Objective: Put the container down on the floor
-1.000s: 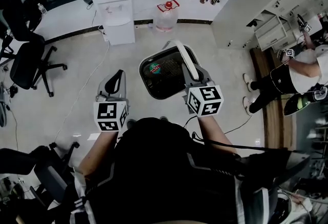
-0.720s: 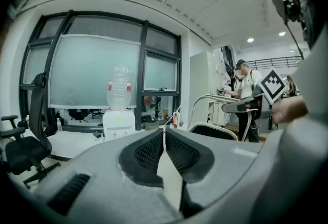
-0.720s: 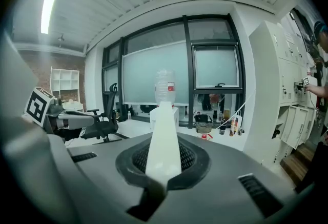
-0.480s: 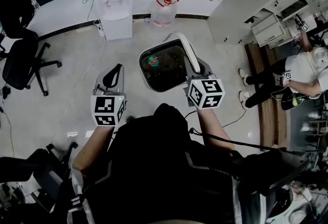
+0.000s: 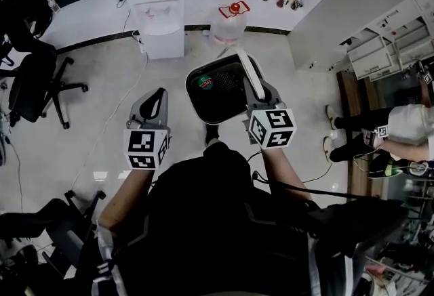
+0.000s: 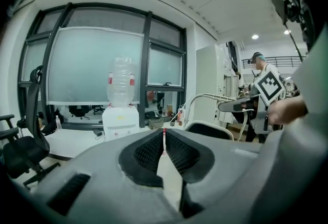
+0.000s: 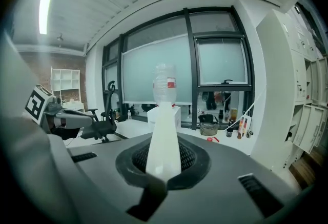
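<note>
The container (image 5: 205, 106) is a white bin with a dark inside and a green-and-red item lying in it. It hangs above the floor by its white handle (image 5: 248, 76). My right gripper (image 5: 258, 93) is shut on that handle, and in the right gripper view the white handle (image 7: 163, 133) runs up between the pads. My left gripper (image 5: 156, 96) is held to the left of the container, apart from it, shut with nothing in it. In the left gripper view the pads (image 6: 176, 152) meet, and the container's rim (image 6: 211, 128) and handle (image 6: 202, 99) show to the right.
A water dispenser (image 5: 160, 7) and a water jug (image 5: 228, 22) stand by the far wall. An office chair (image 5: 34, 85) is at the left, and a cable (image 5: 108, 127) trails across the floor. White cabinets (image 5: 386, 44) and a person (image 5: 400, 127) are at the right.
The container stays hung from the right gripper, in much the same place. The head view has shifted a little, and the person at the right now shows nearer the frame's edge.
</note>
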Action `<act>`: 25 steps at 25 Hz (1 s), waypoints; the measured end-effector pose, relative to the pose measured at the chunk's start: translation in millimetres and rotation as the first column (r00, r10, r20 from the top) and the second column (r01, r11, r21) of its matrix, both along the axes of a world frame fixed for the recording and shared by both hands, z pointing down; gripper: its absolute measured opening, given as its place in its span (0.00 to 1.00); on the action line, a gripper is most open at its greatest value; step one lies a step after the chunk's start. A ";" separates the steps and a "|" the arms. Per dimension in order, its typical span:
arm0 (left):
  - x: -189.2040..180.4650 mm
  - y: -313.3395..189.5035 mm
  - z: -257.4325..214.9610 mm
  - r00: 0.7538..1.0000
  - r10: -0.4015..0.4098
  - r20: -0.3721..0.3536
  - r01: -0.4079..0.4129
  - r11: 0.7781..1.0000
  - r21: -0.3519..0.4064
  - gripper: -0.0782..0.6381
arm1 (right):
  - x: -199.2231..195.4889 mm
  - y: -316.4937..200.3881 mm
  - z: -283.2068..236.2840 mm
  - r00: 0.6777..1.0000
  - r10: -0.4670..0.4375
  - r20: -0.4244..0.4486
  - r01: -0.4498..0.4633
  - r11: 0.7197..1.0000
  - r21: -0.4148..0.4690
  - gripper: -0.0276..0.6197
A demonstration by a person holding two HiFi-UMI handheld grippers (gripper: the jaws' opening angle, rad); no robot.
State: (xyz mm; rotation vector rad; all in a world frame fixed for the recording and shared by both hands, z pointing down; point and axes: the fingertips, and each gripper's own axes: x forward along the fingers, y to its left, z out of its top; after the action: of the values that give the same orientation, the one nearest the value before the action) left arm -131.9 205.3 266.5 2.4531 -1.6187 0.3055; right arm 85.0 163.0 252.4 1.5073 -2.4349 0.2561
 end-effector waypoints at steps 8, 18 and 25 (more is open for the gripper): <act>25.2 -88.6 7.0 0.999 -0.041 0.035 0.043 0.997 -0.061 0.14 | 14.1 -90.3 8.9 0.997 -0.077 0.009 0.077 0.997 -0.001 0.06; 75.5 -170.0 13.0 0.993 -0.073 0.088 0.079 0.995 -0.066 0.14 | 51.1 -179.8 25.7 0.989 -0.147 -0.008 0.146 0.989 -0.031 0.06; 92.4 -209.3 18.1 0.991 -0.109 0.080 0.115 0.991 -0.071 0.14 | 60.0 -221.5 36.6 0.979 -0.202 -0.019 0.201 0.979 -0.033 0.06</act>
State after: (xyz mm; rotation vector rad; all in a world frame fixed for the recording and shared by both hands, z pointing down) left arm -39.4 -4.0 284.6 2.3115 -1.7341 0.4395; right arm 145.0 -58.5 289.0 1.2322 -2.5297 0.2333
